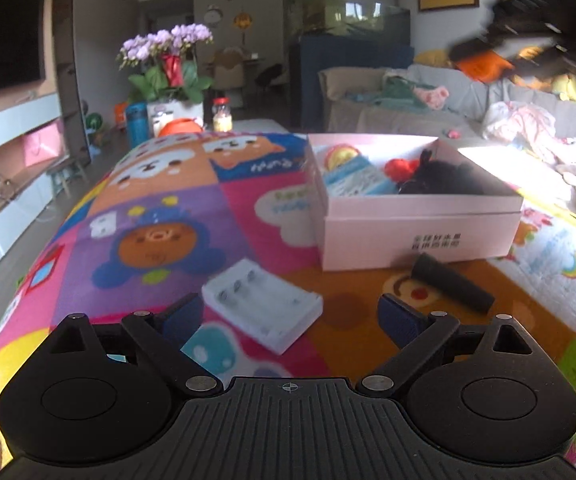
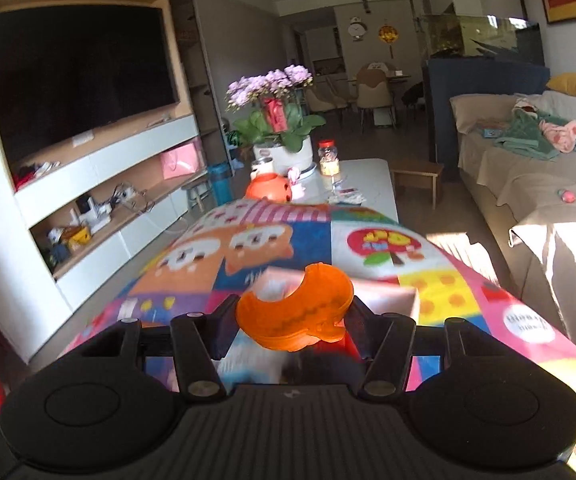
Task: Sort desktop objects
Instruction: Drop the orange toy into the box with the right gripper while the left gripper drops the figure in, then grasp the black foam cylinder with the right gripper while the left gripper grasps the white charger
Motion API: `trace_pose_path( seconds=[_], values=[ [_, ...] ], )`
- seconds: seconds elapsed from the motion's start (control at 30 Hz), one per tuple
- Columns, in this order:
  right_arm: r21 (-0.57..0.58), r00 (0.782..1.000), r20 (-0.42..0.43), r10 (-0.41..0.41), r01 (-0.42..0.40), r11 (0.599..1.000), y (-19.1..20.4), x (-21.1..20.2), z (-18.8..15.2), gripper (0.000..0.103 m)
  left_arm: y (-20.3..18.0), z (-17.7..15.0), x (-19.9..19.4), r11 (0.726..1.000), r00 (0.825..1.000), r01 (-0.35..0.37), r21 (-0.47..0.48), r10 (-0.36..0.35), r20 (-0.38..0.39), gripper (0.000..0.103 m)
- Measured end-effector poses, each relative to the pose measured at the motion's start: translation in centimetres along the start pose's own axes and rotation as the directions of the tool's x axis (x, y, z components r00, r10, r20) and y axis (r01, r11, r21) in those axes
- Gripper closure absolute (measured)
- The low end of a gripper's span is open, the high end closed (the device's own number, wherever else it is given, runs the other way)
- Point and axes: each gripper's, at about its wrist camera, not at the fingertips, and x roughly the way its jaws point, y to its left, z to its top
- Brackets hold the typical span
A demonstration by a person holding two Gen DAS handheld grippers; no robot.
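My left gripper (image 1: 290, 316) is open and empty, low over the colourful cartoon mat (image 1: 159, 216). A white battery charger (image 1: 261, 306) lies between its fingers, nearer the left one. A black cylinder (image 1: 452, 282) lies to the right, in front of the pink box (image 1: 420, 232). The box is open and holds a blue-white packet, a red item and a black item. My right gripper (image 2: 290, 326) is shut on an orange crescent-shaped plastic piece (image 2: 296, 312), held in the air. It shows blurred at the upper right of the left wrist view (image 1: 528, 40).
A flower pot (image 2: 283, 148), a jar (image 2: 330, 160) and an orange round toy (image 2: 267, 190) stand on the white table beyond the mat. A sofa (image 2: 528, 168) runs along the right. A TV wall with shelves (image 2: 79, 80) is at the left.
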Motion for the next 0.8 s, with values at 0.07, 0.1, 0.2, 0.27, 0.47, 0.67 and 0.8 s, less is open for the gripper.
trace_pose_path(
  seconds=[0.07, 0.1, 0.2, 0.27, 0.47, 0.67, 0.8],
  values=[
    [0.032, 1.000, 0.014, -0.026, 0.026, 0.999, -0.2, 2.3, 1.5, 0.031, 0.6, -0.1, 0.0, 1.000, 1.000, -0.002, -0.005, 0.002, -0.003, 0.003],
    [0.041, 0.999, 0.020, -0.050, 0.049, 0.998, -0.3, 3.0, 1.8, 0.028, 0.7, 0.1, 0.1, 1.000, 1.000, -0.003, -0.007, 0.003, -0.003, 0.003],
    [0.034, 0.999, 0.014, -0.051, 0.050, 0.998, 0.0, 3.4, 1.0, 0.028, 1.1, -0.2, 0.2, 1.000, 1.000, 0.006, -0.013, -0.006, -0.009, 0.003],
    [0.003, 0.998, 0.008, -0.055, 0.055, 0.998, 0.5, 2.7, -0.6, 0.028, 1.2, -0.4, 0.7, 1.000, 1.000, 0.007, -0.012, -0.008, -0.018, 0.003],
    [-0.257, 0.996, -0.078, -0.037, 0.016, 0.966, 4.2, 0.1, -7.4, 0.035, 1.1, -0.4, 1.2, 1.000, 1.000, 0.013, -0.023, -0.014, -0.021, 0.003],
    [-0.304, 0.970, -0.240, -0.026, -0.050, 0.951, 6.3, 1.3, -13.1, 0.050, 0.5, -0.3, 1.1, 1.000, 0.999, 0.012, -0.009, -0.012, -0.031, 0.002],
    [-0.252, 0.951, -0.308, -0.030, -0.051, 0.966, 6.0, 2.7, -15.0, 0.080, 0.7, 0.1, 1.1, 1.000, 0.999, -0.002, 0.009, 0.003, -0.032, 0.002]
  ],
)
